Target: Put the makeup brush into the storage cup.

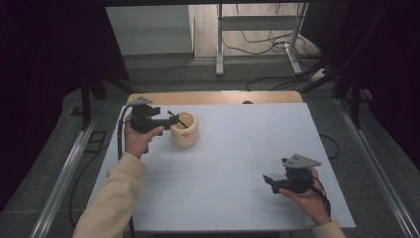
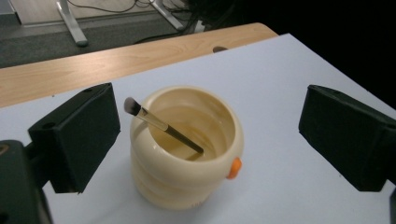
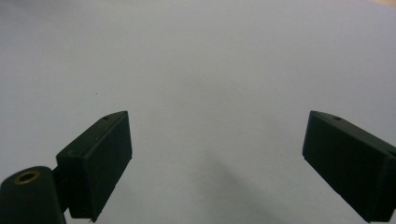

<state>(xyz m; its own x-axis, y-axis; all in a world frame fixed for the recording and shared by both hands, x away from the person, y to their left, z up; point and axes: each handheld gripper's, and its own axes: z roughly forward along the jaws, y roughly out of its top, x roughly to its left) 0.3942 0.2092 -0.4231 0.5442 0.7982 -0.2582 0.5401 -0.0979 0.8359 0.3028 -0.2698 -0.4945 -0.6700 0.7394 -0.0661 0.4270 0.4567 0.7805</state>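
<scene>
A cream ribbed cup (image 1: 185,130) (image 2: 187,158) with a small orange knob on its side stands at the back left of the white table. A thin dark brush (image 2: 161,125) (image 1: 174,118) leans inside it, bristles up over the rim. My left gripper (image 1: 173,121) (image 2: 208,140) is open, its jaws spread on either side of the cup without touching it. My right gripper (image 1: 270,182) (image 3: 217,163) is open near the front right of the table, jaws wide over bare white surface with nothing between them.
The white table top (image 1: 237,148) has a wooden strip (image 1: 218,97) along its far edge. Metal rails (image 1: 64,173) run along both sides. Beyond stand a desk frame (image 1: 220,44) and loose cables (image 1: 267,42) on the floor.
</scene>
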